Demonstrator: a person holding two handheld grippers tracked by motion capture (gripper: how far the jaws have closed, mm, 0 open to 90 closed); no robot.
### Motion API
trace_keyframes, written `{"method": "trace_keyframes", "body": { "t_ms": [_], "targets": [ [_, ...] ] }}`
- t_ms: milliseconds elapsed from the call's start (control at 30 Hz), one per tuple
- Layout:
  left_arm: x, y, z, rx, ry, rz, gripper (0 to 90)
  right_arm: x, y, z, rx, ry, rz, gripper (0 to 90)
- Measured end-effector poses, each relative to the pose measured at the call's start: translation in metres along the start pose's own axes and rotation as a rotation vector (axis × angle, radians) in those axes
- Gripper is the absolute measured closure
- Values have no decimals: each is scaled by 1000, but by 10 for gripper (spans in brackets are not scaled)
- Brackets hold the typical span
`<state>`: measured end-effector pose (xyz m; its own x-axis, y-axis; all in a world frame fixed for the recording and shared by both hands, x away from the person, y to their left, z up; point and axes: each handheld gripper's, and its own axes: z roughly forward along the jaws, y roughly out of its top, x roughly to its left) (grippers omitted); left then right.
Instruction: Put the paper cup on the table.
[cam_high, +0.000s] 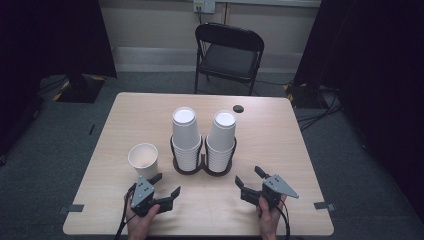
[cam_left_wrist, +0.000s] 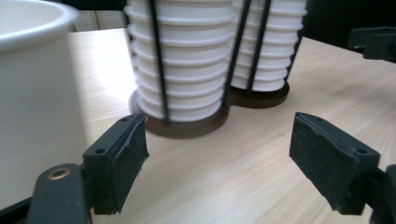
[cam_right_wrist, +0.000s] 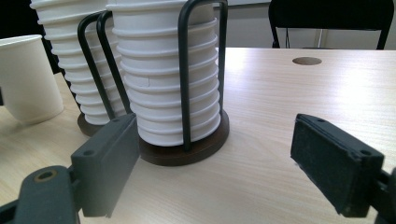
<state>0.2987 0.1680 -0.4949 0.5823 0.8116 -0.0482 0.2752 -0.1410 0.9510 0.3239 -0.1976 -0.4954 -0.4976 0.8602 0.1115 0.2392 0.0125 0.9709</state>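
Wooden table (cam_high: 280, 145), light grain, seen from above; a small dark round hole (cam_high: 238, 108) sits near its far edge, right of centre. Beyond the far edge stands a black folding chair (cam_high: 229, 52) on grey carpet.

At table centre, a dark two-ring cup holder (cam_high: 202, 167) carries two stacks of white paper cups, upside down. Left stack (cam_high: 186, 135) and right stack (cam_high: 221, 140) stand side by side, bases touching where the rings join. In the right gripper view the black wire uprights of the holder run up the sides of the stacks.

Single paper cup (cam_high: 143, 160), upright, mouth open, stands on the table left of the holder and apart from it. It looks empty, though the inside is only partly visible.

Left gripper (cam_high: 166, 186) is at the near left, just near-right of the single cup. In the left gripper view the cup wall (cam_left_wrist: 37, 98) sits outside the left jaw, close beside it; contact cannot be judged. Jaws stand apart with bare table between the pads, nothing held.

Right gripper (cam_high: 248, 181) is at the near right, pointed toward the right stack. Jaws wide apart, nothing between them, pads clear of the holder.
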Motion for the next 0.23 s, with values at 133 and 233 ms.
{"method": "trace_keyframes", "body": {
  "t_ms": [133,233],
  "targets": [
    [-1,2,6,-17,18,6,181,0,0,0,0,-2,-2,151],
    [-1,1,5,-24,20,6,178,0,0,1,11,-17,4,151]
  ]
}}
